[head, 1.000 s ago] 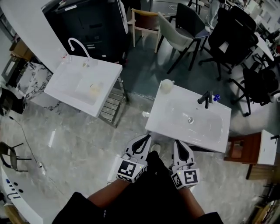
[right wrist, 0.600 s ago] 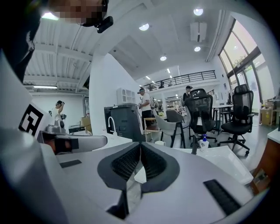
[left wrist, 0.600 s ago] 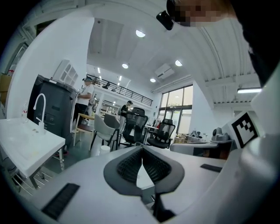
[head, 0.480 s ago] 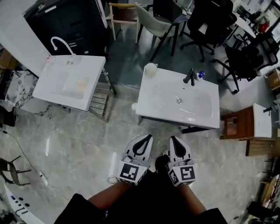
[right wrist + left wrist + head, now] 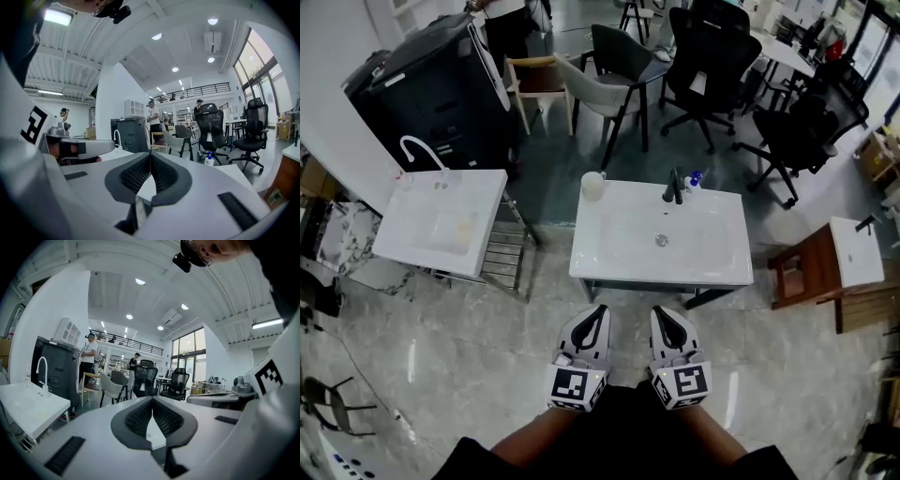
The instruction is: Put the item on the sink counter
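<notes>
Left gripper (image 5: 597,309): jaws closed, ribbed dark pads pressed together, nothing between them (confirmed in the left gripper view). Right gripper (image 5: 662,312): same state, pads shut on each other and empty. The two are held side by side, close together, pointing roughly level. Each carries a cube with a black-and-white square marker, the left cube (image 5: 573,385) and the right cube (image 5: 683,383); these are patterns only, not readable writing. Neither gripper holds an item, and which object is the task's thing cannot be told. Just ahead of both grippers, apart from them, stands the white sink bench (image 5: 605,269), glossy, with a shallow rectangular basin and a round drain (image 5: 661,240). At its far-left corner, ahead of the left gripper, sits a white mug (image 5: 593,185), upright, plain, no print visible. At the far edge ahead of the right gripper is a dark faucet (image 5: 673,189), and just to its right a small pale bottle (image 5: 694,178) with a blue top; its label is too small to read. Well off to the left of the left gripper is a second white sink bench (image 5: 405,247) with a white gooseneck tap (image 5: 417,150), and beyond it a tall black cabinet (image 5: 431,89). Past the first sink bench stand several chairs, among them a black office chair (image 5: 703,56).
</notes>
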`<action>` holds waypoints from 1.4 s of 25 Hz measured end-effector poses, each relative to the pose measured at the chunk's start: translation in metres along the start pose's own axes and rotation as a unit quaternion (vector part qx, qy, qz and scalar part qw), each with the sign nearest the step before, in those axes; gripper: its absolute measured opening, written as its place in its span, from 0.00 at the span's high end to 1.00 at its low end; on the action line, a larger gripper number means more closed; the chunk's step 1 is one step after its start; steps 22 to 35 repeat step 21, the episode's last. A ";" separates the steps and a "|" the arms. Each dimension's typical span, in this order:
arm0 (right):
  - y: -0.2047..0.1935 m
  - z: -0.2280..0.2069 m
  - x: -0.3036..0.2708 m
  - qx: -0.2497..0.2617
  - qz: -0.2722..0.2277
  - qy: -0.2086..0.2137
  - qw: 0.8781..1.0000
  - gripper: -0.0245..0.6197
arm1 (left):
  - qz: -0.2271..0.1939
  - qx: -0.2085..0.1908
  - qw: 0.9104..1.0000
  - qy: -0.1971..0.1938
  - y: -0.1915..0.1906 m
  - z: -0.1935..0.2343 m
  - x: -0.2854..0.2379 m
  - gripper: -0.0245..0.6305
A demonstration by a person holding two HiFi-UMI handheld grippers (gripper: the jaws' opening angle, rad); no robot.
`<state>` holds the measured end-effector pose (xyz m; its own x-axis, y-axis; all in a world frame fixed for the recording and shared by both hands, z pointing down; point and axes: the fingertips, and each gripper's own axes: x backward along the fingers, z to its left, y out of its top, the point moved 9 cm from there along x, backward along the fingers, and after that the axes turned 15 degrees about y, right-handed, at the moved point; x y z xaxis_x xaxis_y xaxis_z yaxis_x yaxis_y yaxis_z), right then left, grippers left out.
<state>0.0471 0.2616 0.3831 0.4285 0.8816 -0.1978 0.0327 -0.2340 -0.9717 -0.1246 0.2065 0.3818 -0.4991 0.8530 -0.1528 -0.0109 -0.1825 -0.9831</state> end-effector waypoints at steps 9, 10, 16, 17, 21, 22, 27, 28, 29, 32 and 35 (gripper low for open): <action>0.014 -0.015 0.017 0.023 -0.006 -0.008 1.000 0.91 | -0.001 -0.011 1.000 -0.021 0.007 -0.024 -0.001 0.94; 0.017 -0.015 0.016 0.027 -0.008 -0.009 1.000 0.91 | -0.004 -0.013 1.000 -0.022 0.009 -0.025 -0.002 0.94; 0.031 -0.009 0.007 0.037 -0.019 -0.014 0.999 0.91 | -0.019 -0.020 1.000 -0.013 0.020 -0.015 0.000 0.94; 0.031 -0.007 0.005 0.040 -0.019 -0.010 0.999 0.91 | -0.020 -0.020 1.000 -0.011 0.020 -0.013 0.001 0.94; 0.028 -0.002 -0.003 0.049 -0.019 0.001 0.999 0.91 | -0.024 -0.015 1.000 -0.005 0.020 -0.002 0.003 0.94; 0.028 -0.002 -0.003 0.049 -0.019 0.001 0.999 0.91 | -0.024 -0.015 1.000 -0.005 0.020 -0.002 0.003 0.94; 0.028 -0.002 -0.003 0.049 -0.019 0.001 0.999 0.91 | -0.024 -0.015 1.000 -0.005 0.020 -0.002 0.003 0.94; 0.028 -0.002 -0.003 0.049 -0.019 0.001 0.999 0.91 | -0.024 -0.015 1.000 -0.005 0.020 -0.002 0.003 0.94; 0.028 -0.002 -0.003 0.049 -0.019 0.001 0.999 0.91 | -0.024 -0.015 1.000 -0.005 0.020 -0.002 0.003 0.94; 0.028 -0.002 -0.003 0.049 -0.019 0.001 0.999 0.91 | -0.024 -0.015 1.000 -0.005 0.020 -0.002 0.003 0.94; 0.028 -0.002 -0.003 0.049 -0.019 0.001 0.999 0.91 | -0.024 -0.015 1.000 -0.005 0.020 -0.002 0.003 0.94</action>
